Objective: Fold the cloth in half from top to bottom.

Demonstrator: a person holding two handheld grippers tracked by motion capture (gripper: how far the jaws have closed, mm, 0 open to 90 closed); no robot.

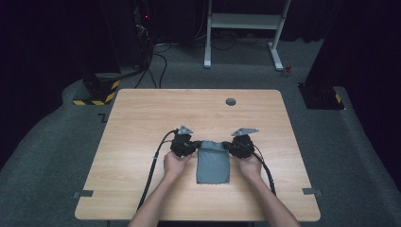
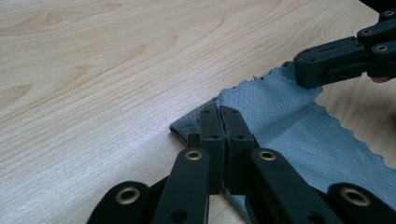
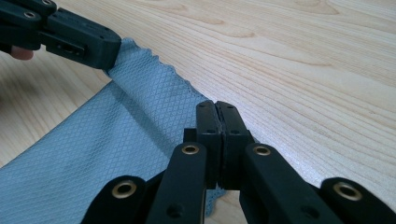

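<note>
A grey waffle-weave cloth (image 1: 213, 164) lies on the wooden table (image 1: 142, 123), its near end flat toward the person. My left gripper (image 1: 195, 144) is shut on the cloth's far left corner, and my right gripper (image 1: 230, 145) is shut on its far right corner. In the left gripper view the jaws (image 2: 223, 116) pinch a folded corner of the cloth (image 2: 285, 116), with the right gripper (image 2: 317, 67) clamped on the other corner beyond. The right gripper view shows its closed jaws (image 3: 216, 112) on the cloth's edge (image 3: 93, 154) and the left gripper (image 3: 81, 44) farther off.
A round grey grommet (image 1: 231, 101) sits near the table's far edge. Tape strips (image 1: 83, 193) mark the front corners. Beyond the table stand a white desk frame (image 1: 246, 28) and a post base with yellow-black striping (image 1: 97, 90) on grey carpet.
</note>
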